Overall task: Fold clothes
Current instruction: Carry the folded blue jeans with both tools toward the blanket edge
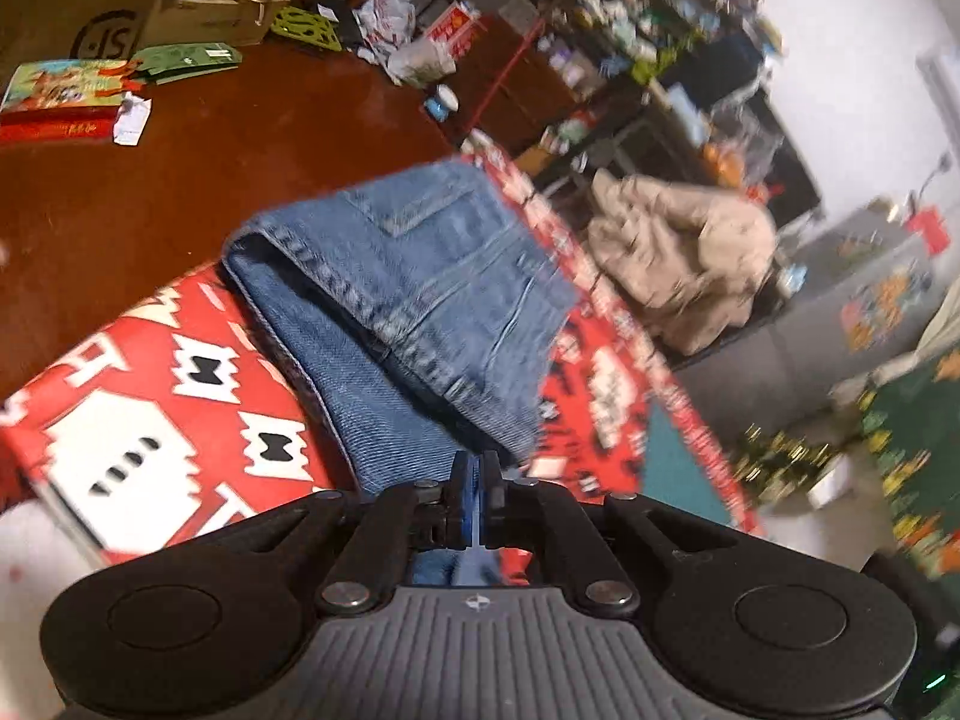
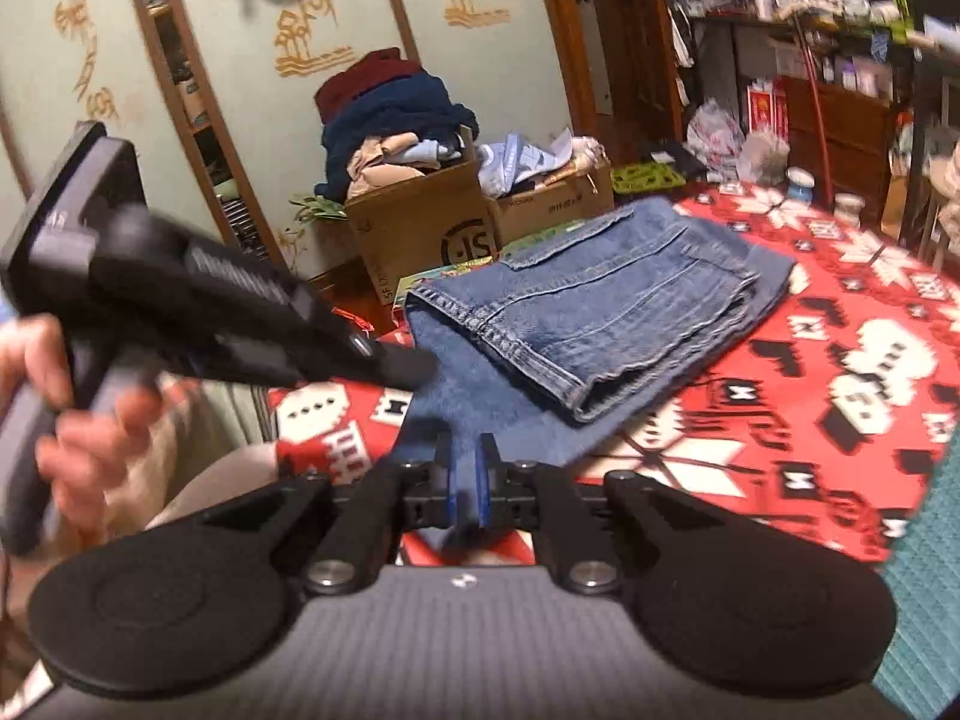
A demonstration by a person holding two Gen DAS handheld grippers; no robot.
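Blue jeans lie folded on a red and white patterned cloth, with a lower denim layer reaching toward me. My left gripper is shut on the near edge of that lower layer, and denim shows between its blue pads. In the right wrist view the same jeans rest on the cloth. My right gripper is shut on the near denim edge too. A hand holds the left gripper at the left, its tip at the denim's left side.
Cardboard boxes heaped with clothes stand behind the cloth on the brown table. A blue and white cup sits at the far edge. A beige garment lies past the table, in front of cluttered shelves.
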